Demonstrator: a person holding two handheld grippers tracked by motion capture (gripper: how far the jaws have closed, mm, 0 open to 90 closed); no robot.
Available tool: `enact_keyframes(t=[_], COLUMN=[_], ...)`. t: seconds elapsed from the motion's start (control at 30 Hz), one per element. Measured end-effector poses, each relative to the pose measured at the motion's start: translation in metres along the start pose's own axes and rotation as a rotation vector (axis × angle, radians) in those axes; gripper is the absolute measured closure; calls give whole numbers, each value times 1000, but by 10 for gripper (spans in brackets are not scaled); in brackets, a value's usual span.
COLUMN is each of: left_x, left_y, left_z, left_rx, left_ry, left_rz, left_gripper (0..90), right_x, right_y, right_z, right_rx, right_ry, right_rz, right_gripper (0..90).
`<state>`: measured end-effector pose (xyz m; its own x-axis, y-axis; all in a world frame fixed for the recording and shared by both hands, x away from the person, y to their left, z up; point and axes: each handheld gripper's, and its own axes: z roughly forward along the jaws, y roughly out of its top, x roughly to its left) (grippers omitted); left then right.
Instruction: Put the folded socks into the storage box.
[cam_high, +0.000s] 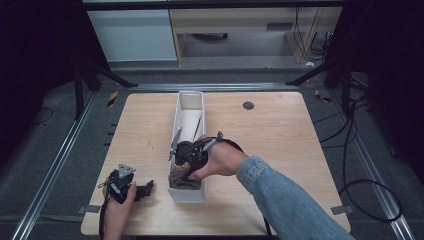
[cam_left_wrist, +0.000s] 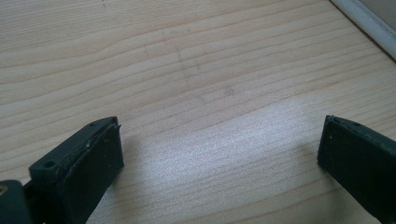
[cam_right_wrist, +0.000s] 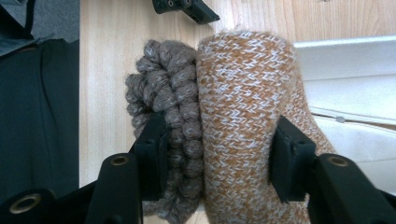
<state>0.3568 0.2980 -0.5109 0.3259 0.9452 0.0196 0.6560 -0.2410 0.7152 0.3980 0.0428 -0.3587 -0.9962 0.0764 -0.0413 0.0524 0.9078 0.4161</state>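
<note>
The right gripper (cam_high: 186, 159) is being held over the near end of the long white bin (cam_high: 189, 195), the hand (cam_high: 220, 159) wrapped around it and the denim sleeve (cam_high: 290, 200) stretching back toward the lower right. In the right gripper view, its jaws are being pressed against a knitted bundle: the grey chunky knit (cam_right_wrist: 168, 107) is being touched by one jaw, the orange-and-white knit (cam_right_wrist: 247, 93) by the other, and both pieces are being squeezed together between them. The bundle is being kept just above the bin's near end, with the bin wall (cam_right_wrist: 345, 51) lying beyond the orange piece.

The left gripper (cam_high: 142, 190) is being rested low on the wooden table (cam_high: 280, 135), just beside the bin's near corner, gripped from behind by the left hand (cam_high: 117, 207). Its jaws are being held wide apart, with bare tabletop (cam_left_wrist: 210, 93) between them and the bin's edge (cam_left_wrist: 369, 23) at the far corner ahead.
</note>
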Motion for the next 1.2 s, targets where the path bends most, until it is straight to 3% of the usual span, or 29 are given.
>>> enact_keyframes(t=[0.27,0.53,1.0,1.2], left_x=[0,0,0,0], left_y=[0,0,0,0], left_z=[0,0,0,0], left_rx=[0,3,2,4], left_ry=[0,-1,-1,-1], left_rz=[0,4,2,5], left_gripper=[0,0,0,0], right_x=[2,2,0,-1], right_y=[0,2,2,3], right_z=[1,1,-9,-18], right_rx=[-13,-23,-43,-75], right_ry=[-26,-20,-45,-64], right_rz=[1,3,18,16], right_gripper=[332,262,243,321])
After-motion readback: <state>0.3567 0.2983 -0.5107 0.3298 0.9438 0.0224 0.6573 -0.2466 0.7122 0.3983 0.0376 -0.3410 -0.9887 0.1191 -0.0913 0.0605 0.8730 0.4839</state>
